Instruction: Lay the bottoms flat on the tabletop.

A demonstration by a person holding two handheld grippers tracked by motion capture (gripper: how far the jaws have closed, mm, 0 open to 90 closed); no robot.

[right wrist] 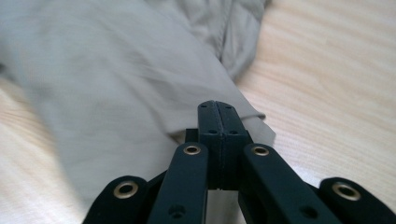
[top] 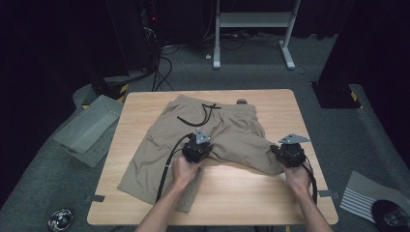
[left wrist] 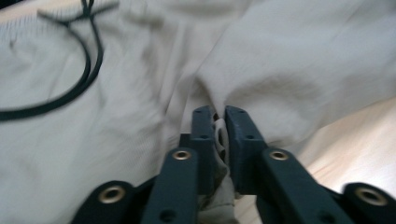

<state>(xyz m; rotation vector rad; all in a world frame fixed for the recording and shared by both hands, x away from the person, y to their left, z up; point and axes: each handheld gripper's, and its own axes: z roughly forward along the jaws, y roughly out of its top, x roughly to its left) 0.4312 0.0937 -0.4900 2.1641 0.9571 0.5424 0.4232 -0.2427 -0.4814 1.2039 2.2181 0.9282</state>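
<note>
Shorts, soft khaki cloth, lie mid-table in the high view, waistband far, legs near, bare wood near and right. Left gripper view: left gripper pinches a crotch fold, black drawstring far-left. Right gripper view: right gripper clenched on the right leg's hem edge.

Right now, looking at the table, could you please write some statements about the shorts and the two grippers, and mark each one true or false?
1. The shorts are beige and lie on the wooden table. True.
2. The left gripper pinches a fold of the shorts. True.
3. The right gripper stands wide open above bare wood. False: it is shut at the hem of a shorts leg.
4. The drawstring is white. False: it is black.
5. A grey bin sits on the table. False: it sits on the floor beside it.
</note>
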